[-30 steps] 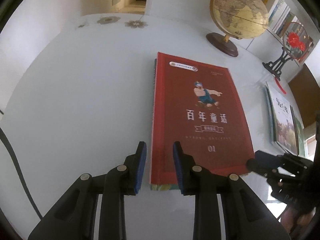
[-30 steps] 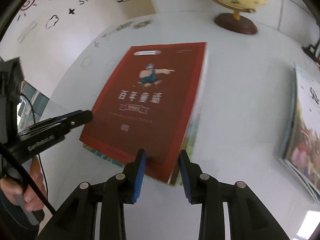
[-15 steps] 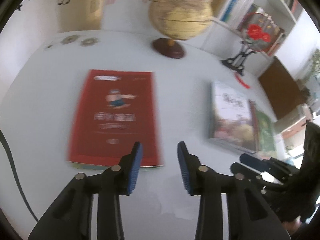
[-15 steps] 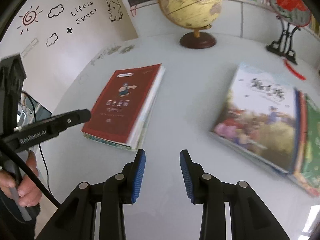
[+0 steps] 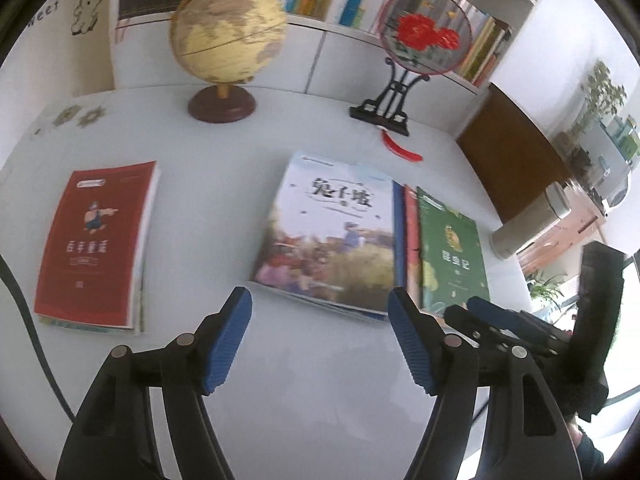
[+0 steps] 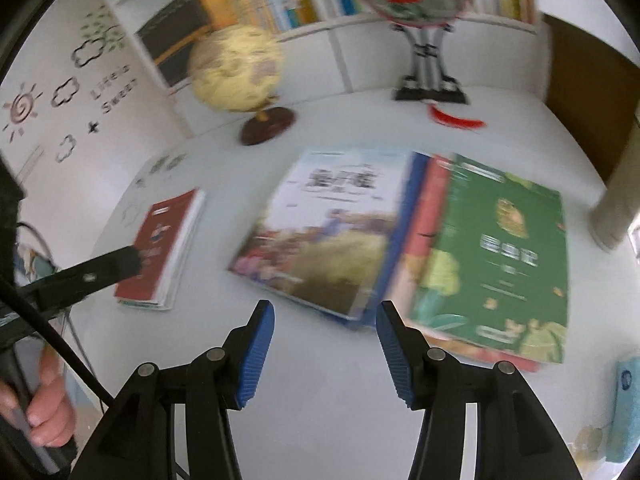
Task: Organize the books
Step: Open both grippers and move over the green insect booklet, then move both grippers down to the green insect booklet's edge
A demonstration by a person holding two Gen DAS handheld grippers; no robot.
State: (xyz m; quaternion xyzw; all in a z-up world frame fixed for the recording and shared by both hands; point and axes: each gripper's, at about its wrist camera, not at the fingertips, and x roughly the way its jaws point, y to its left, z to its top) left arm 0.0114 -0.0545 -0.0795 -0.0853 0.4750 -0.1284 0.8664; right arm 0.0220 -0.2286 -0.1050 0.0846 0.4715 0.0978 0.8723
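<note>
The white bench [image 5: 224, 128] is smooth and shiny, so a flat book can be pushed along it instead of being picked up. The picture book [image 5: 332, 236] is wide, thin and glossy. It is laid partly over a green book [image 5: 452, 248], so both could be dragged together. The red book [image 5: 92, 240] is set apart on top of another. Both the left gripper [image 5: 320, 336] and right gripper [image 6: 325, 346] have just been opened, and nothing is held between the ribbed blue fingers [image 5: 228, 344].
</note>
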